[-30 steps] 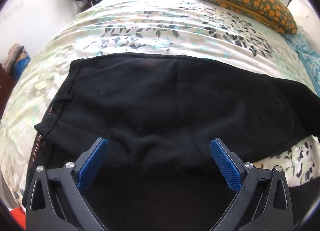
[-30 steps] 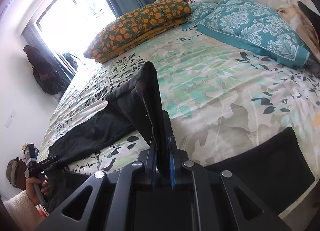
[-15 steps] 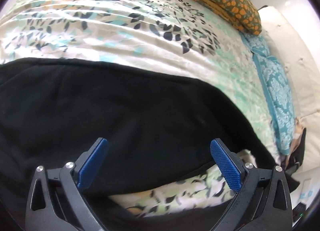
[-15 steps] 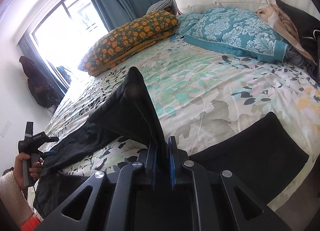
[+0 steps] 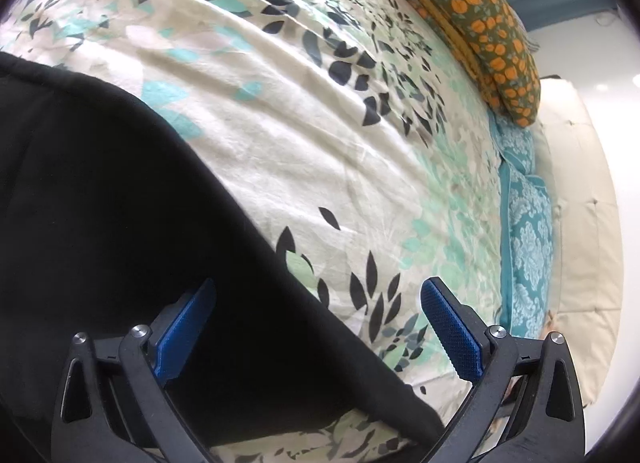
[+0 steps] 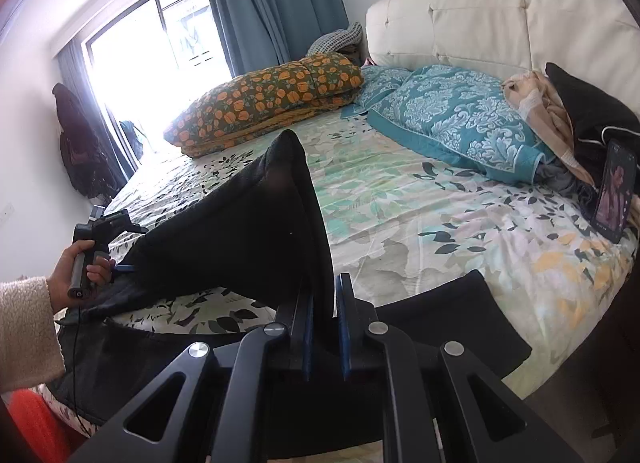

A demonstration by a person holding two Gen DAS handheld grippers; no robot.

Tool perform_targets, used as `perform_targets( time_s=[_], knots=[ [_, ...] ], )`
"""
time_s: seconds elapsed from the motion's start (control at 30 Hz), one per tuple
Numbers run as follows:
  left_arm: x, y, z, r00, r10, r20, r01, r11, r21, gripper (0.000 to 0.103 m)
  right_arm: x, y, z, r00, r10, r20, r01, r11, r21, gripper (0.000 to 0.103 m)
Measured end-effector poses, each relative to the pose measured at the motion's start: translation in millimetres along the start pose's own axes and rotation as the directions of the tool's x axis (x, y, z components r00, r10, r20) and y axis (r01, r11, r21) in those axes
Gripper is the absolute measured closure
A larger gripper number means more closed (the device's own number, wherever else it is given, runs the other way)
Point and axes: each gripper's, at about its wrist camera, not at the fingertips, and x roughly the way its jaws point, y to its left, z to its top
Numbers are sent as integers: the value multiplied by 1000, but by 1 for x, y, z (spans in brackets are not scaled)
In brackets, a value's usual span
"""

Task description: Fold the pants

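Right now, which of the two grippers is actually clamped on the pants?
The right gripper: shut on a raised fold of the black pants. The left gripper hangs open over the fabric, pads apart.

Daylight from the window (image 6: 160,55) blows out white; fisheye edges bend and darken.

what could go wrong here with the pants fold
The right tool pinches only a thin edge of the black pants, so the fabric may slip out. The left tool is open, pinning nothing, so the pants could drag across the bedsheet instead of folding.
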Motion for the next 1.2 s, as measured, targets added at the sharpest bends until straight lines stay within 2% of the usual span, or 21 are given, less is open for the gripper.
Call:
perform_targets(
  time_s=[0.07,0.1,0.13,0.17,0.2,0.3,0.4,0.47,0.5,0.53,0.57,0.6,0.67,0.73,0.77,0.87,0.93,0.97,1.0,1.07,1.2],
  knots=[
    [2,8,1,1000,-10,-12,9,1000,-15,2,-7,-2,-2,1000,2,2,-2,1000,-28,92],
    [2,11,0,1000,-9,-22,8,1000,-20,18,-9,-4,-4,1000,5,2,-5,999,-33,92],
    [3,13,-2,999,-10,-34,9,1000,-22,41,-9,-5,-4,1000,8,-2,-8,999,-37,92],
    [5,15,-3,998,16,-61,-18,1000,-24,90,-8,-6,-5,1000,9,-9,-9,999,-43,92],
    [5,19,-5,996,34,-77,-37,999,-32,99,-4,-7,-3,1000,13,-14,-13,999,-44,92],
    [-23,22,-12,999,-43,-27,42,998,-44,100,19,-10,12,999,17,-30,-20,996,-90,92],
    [-78,8,-34,992,-89,90,81,993,83,100,28,-7,40,999,21,47,-11,981,-196,92],
    [-114,9,-65,982,-92,164,61,981,185,100,28,-6,50,995,7,95,22,956,-293,88],
    [-125,14,-82,981,-76,179,34,973,227,100,32,-10,48,997,-3,74,28,941,-337,87],
    [-132,22,-101,982,-48,185,-3,964,267,99,42,-17,42,1000,-15,11,18,931,-365,86],
    [-135,32,-120,982,-18,188,-40,954,297,99,54,-28,31,996,-36,-77,5,931,-365,78],
    [-135,43,-136,983,12,183,-69,947,313,99,66,-41,18,984,-54,-171,-9,938,-345,63],
    [-131,65,-160,986,59,158,-106,946,308,99,83,-70,-13,936,-70,-345,-29,962,-273,45],
    [-128,79,-173,985,78,156,-122,946,301,99,83,-96,-38,893,-60,-446,-24,983,-181,45],
    [-129,82,-176,984,76,161,-121,947,298,99,79,-106,-46,883,-59,-466,-6,991,-137,45],
    [-133,83,-177,983,60,173,-108,953,285,99,57,-121,-52,887,9,-462,3,1000,26,44],
    [-134,78,-176,981,61,186,-115,948,297,99,47,-121,-49,889,109,-444,-43,987,156,43],
    [-135,76,-176,980,61,192,-118,946,302,99,46,-118,-47,887,172,-429,-83,972,218,37],
    [-135,75,-175,979,60,196,-119,945,304,99,50,-114,-45,877,218,-428,-109,958,264,31],
    [-136,75,-175,978,58,199,-117,947,298,99,67,-102,-46,836,288,-466,-139,934,328,30],
    [-137,79,-178,979,60,197,-117,949,292,99,102,-79,-56,783,228,-579,-83,961,265,31]
  ],
)
